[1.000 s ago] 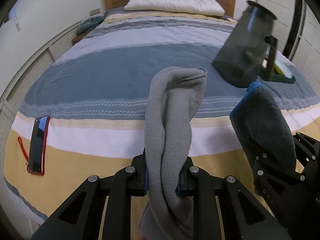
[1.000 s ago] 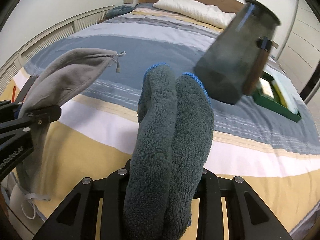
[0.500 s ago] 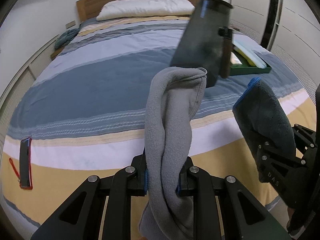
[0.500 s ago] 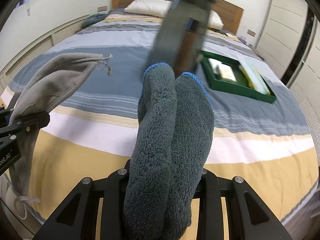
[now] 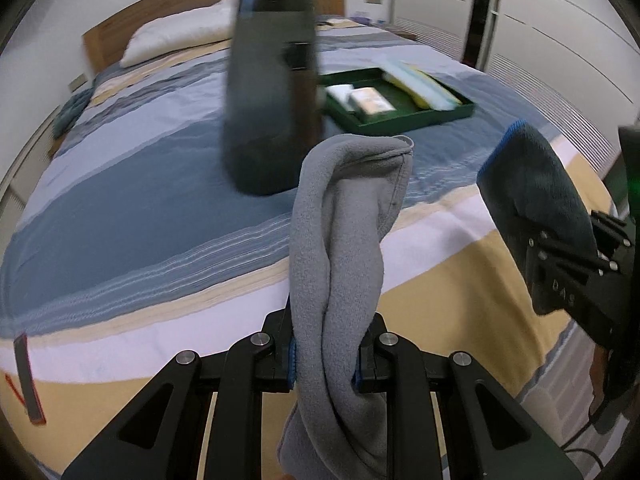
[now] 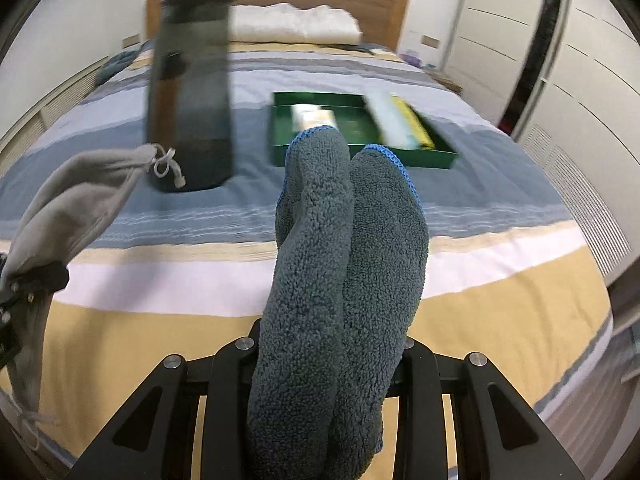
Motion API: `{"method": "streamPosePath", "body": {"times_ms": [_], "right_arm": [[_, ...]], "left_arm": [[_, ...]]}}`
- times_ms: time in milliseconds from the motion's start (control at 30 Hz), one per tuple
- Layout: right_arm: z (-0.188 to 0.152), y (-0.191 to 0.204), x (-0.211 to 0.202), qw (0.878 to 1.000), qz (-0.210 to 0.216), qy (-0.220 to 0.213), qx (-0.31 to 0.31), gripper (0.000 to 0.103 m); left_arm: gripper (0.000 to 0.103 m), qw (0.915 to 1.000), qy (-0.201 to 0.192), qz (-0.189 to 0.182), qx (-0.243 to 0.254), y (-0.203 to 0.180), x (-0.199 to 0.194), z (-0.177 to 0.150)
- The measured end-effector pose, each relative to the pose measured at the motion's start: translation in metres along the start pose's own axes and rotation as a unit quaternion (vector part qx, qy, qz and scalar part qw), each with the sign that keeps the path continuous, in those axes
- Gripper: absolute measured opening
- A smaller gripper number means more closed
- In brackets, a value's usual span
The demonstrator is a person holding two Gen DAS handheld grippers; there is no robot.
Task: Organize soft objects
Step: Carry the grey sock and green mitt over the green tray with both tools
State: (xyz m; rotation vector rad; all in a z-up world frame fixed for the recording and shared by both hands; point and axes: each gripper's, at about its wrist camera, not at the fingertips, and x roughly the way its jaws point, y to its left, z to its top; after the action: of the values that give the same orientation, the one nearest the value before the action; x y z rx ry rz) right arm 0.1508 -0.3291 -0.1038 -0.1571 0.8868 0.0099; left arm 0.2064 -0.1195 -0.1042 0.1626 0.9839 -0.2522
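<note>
My left gripper (image 5: 325, 356) is shut on a light grey fleece pouch (image 5: 344, 240) that stands up between its jaws; it also shows at the left of the right wrist view (image 6: 76, 204) with its drawstring hanging. My right gripper (image 6: 332, 344) is shut on a dark teal fluffy cloth with blue edging (image 6: 340, 264), folded double; this cloth also shows at the right of the left wrist view (image 5: 536, 196). Both grippers hover above the foot of the striped bed (image 5: 132, 184), side by side.
A tall dark grey bin (image 5: 272, 92) stands on the bed, also in the right wrist view (image 6: 190, 92). A green tray (image 5: 404, 116) with boxes and a yellow item lies beside it, also in the right wrist view (image 6: 360, 132). A red-cased phone (image 5: 26, 376) lies at the left edge. Pillow (image 6: 296, 24) at the headboard.
Both views have swung to the right: the bin has shifted left in each view and the green tray has come fully into sight. Both grippers keep hold of their cloths.
</note>
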Motion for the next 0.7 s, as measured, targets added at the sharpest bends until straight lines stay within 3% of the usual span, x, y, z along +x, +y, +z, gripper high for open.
{"method": "streamPosePath", "body": {"times_ms": [433, 700], "right_arm": [[0.013, -0.069, 0.024, 0.998, -0.046, 0.015, 0.035, 0.03], [0.061, -0.09, 0.048, 0.998, -0.046, -0.023, 0.026, 0.03]], "left_arm": [[0.016, 0.9945, 0.043, -0.063, 0.071, -0.082, 0.035, 0.039], [0.016, 0.9964, 0.009, -0.063, 0.056, -0.104, 0.047, 0.104]]}}
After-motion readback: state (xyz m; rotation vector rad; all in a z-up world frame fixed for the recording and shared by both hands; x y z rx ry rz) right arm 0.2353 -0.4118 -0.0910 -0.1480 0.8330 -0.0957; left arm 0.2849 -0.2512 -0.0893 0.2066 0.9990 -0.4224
